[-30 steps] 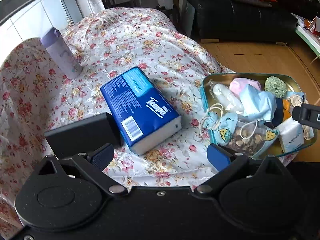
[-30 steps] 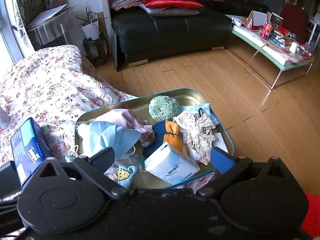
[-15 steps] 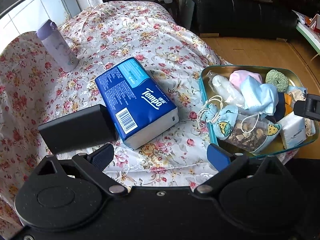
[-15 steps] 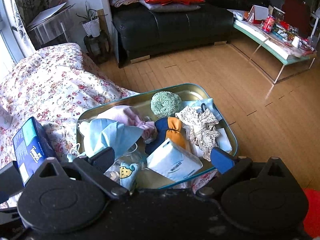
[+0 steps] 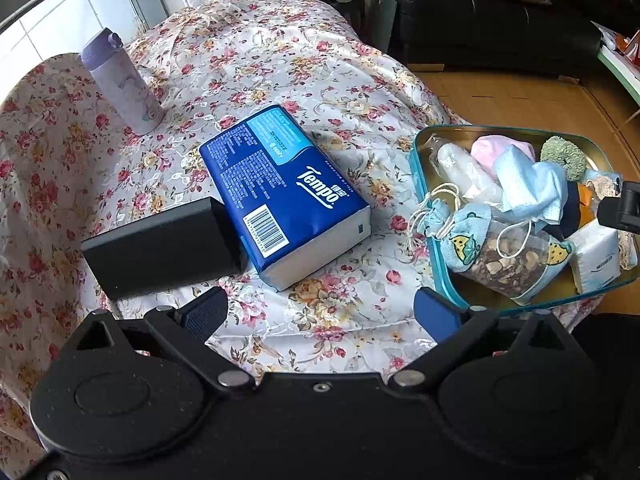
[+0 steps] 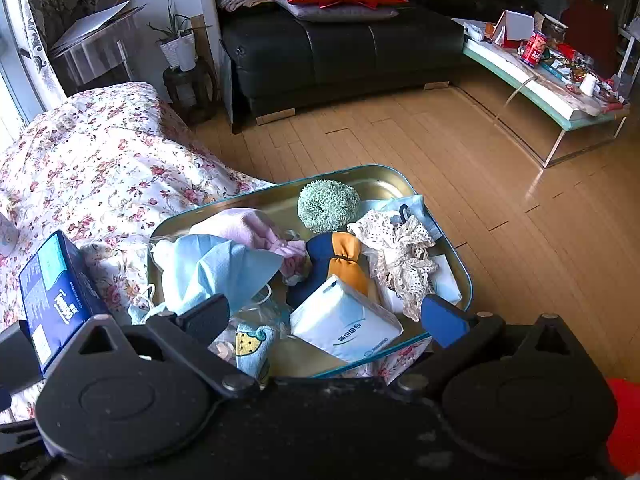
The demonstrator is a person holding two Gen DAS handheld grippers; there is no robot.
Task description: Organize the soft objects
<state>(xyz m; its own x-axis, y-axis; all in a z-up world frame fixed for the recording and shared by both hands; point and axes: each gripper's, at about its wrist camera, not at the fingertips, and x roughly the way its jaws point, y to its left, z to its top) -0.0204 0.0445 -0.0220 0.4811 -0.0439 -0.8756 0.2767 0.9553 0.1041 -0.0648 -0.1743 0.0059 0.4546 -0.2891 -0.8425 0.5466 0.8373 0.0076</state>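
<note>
both grippers spread wide, holding nothing, above floral-covered table.

left gripper [image 5: 320, 314] fingers apart, hovering over floral tablecloth [image 5: 248, 68] just short of blue rectangular tempo tissue pack [image 5: 286, 196]; flat black box [image 5: 160, 246] touching pack's left end, lilac lidded bottle [image 5: 122, 82] upright well behind. right gripper [image 6: 326, 314] likewise released, over teal-rimmed metal tin tray [image 6: 380, 178] at table edge. soft items piled in tray: green crocheted scrunchie [image 6: 328, 205], navy-orange fabric bow [image 6: 338, 256], cream lace piece [image 6: 400, 254], light blue face mask [image 6: 218, 268], white pocket tissue pack [image 6: 346, 320], drawstring mesh pouch [image 5: 492, 254].
</note>
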